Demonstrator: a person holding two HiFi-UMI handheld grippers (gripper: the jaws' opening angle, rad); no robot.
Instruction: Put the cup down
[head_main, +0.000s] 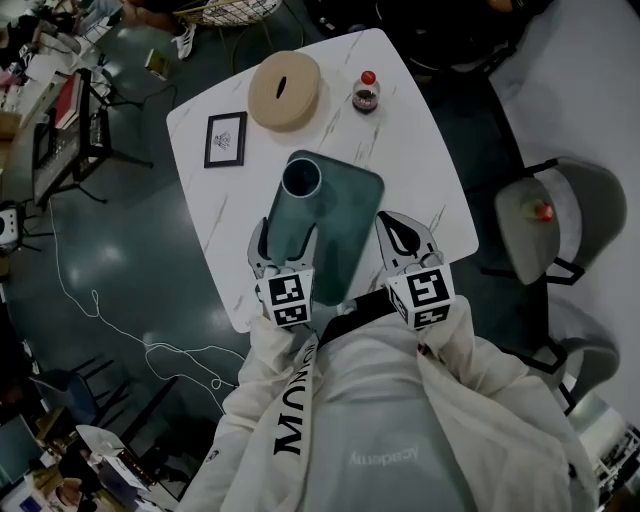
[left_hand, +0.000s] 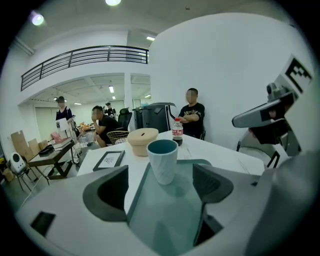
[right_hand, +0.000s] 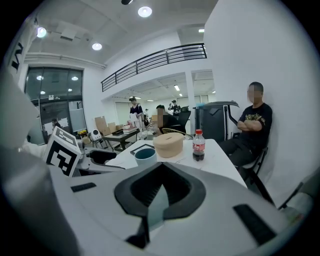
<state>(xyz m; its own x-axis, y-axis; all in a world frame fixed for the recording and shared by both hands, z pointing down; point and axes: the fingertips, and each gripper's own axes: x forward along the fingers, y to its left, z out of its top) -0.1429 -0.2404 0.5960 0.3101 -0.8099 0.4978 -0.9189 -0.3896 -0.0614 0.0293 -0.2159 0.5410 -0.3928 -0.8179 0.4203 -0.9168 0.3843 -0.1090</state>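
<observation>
Tabletop (head_main: 425, 150) is bearing the cup (left_hand: 163, 160), likely light and slick; grasp mid-wall. Left gripper (left_hand: 160, 170) is gaping, right gripper (right_hand: 161, 170) clenched.

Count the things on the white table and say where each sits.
5. A teal tray at the near middle, a cup on its far left corner, a picture frame far left, a round tan box at the far edge, a bottle right of it.

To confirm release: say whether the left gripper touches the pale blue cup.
Apart. Left gripper view shows teal tray between cup and each open jaw.
</observation>
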